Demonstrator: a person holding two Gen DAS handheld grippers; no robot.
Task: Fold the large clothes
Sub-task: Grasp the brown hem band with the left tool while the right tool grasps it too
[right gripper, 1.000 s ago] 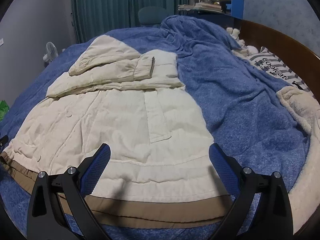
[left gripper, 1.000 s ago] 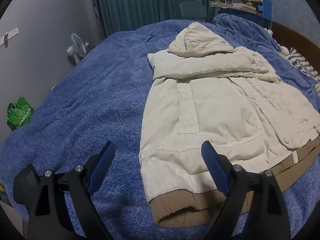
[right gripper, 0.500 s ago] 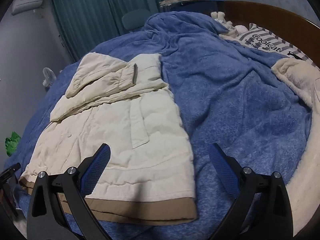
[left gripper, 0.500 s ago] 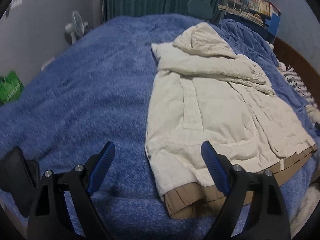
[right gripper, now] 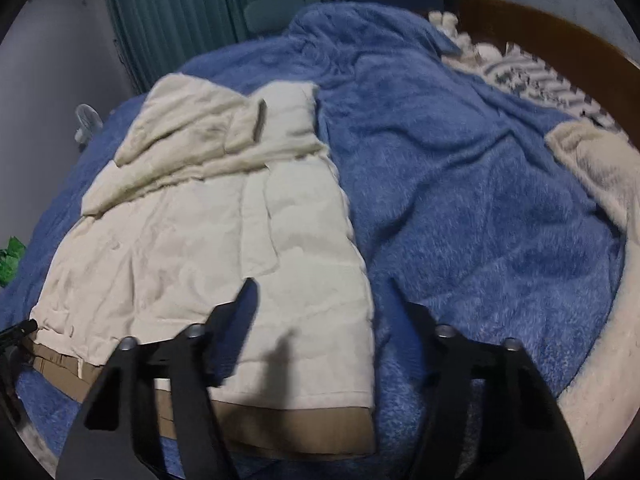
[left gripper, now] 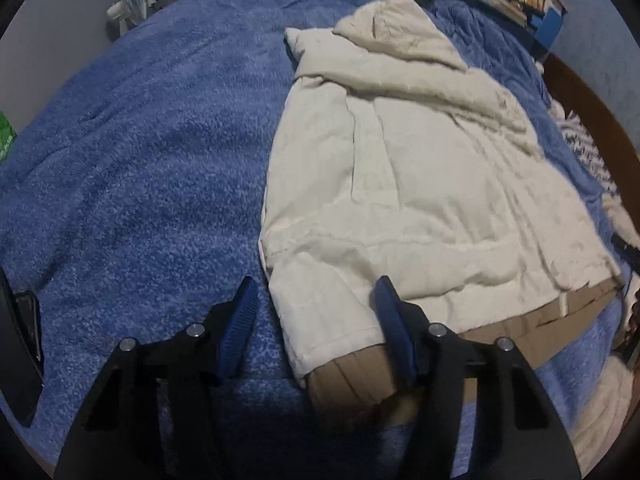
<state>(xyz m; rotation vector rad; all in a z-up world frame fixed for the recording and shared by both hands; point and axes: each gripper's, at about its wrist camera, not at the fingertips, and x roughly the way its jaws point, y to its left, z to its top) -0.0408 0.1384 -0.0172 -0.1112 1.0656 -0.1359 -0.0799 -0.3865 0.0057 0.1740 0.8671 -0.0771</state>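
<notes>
Coat (left gripper: 420,200) is what I am folding, a big cream one with a brown band (left gripper: 352,380) along the bottom. It lies flat on the blue blanket (left gripper: 140,140) on the bed, with its hood (left gripper: 396,28) at the far end. One sleeve (left gripper: 432,80) is folded across the chest, near the hood.

My left tongs (left gripper: 314,312) are open wide. They hang over the near left corner of the coat, where the cream part meets the brown band. One finger is over the coat and the other is over the blanket. They hold nothing.

My right tongs (right gripper: 324,312) are open too and hold nothing. They hang over the near right corner of the coat (right gripper: 208,248). This picture is blurry, so I cannot tell how close they are to the cloth.

I think I am about to grab the bottom of the coat. Next I need to push each pair of tongs down onto its corner and pinch the thick cloth tight. Then I can lift the bottom up and lay it toward the hood
</notes>
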